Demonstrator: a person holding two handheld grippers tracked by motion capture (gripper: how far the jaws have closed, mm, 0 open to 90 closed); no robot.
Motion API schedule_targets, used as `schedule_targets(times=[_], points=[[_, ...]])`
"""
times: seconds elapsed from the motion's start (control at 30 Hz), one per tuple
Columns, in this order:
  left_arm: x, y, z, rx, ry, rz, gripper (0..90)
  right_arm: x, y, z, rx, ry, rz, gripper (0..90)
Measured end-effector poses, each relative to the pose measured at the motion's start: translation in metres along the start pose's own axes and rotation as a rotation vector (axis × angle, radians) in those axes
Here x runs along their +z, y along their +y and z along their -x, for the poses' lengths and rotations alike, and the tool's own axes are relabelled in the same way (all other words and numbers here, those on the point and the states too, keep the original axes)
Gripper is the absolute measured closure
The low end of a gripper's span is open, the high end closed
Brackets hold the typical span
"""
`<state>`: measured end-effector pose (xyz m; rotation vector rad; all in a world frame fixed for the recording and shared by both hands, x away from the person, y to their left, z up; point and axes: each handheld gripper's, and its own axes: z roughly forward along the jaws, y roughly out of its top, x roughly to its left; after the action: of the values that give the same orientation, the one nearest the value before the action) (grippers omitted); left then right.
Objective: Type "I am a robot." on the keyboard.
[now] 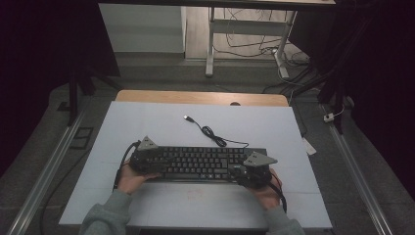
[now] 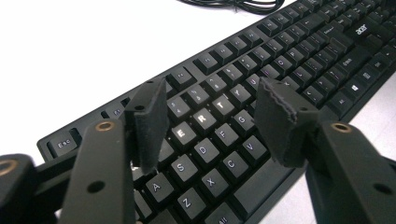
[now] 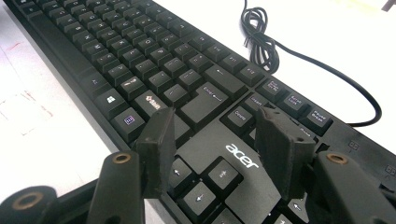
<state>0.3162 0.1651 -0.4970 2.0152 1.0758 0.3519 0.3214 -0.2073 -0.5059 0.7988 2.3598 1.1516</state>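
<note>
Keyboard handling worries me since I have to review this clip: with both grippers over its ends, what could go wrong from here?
1. The left gripper hangs open over the letter keys of the keyboard; closing might snag or pop keycaps.
2. The right gripper hangs open above the arrow keys, so both ends could lift unevenly and tilt the board.
3. The USB cable lies coiled loose behind; it may drag or catch.

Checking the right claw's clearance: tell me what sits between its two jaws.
In the right gripper view, the right claw straddles the keyboard: its acer logo panel and arrow keys.
</note>
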Motion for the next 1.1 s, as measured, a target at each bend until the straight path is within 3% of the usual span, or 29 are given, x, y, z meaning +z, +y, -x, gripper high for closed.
schedule_targets(times=[0.33, 0.77, 1.1], points=[[-0.003, -0.002, -0.003, -0.01, 0.0, -0.004, 40.5, -0.001, 0.001, 0.0, 0.013, 0.014, 0.011, 48.0], [-0.003, -0.003, 0.0, 0.015, 0.007, -0.015, 39.0, 0.0, 0.005, -0.002, 0.03, 0.042, 0.03, 47.9], [0.0, -0.004, 0.003, 0.025, 0.01, -0.031, 38.1, 0.002, 0.017, -0.006, 0.031, 0.061, 0.05, 47.7]])
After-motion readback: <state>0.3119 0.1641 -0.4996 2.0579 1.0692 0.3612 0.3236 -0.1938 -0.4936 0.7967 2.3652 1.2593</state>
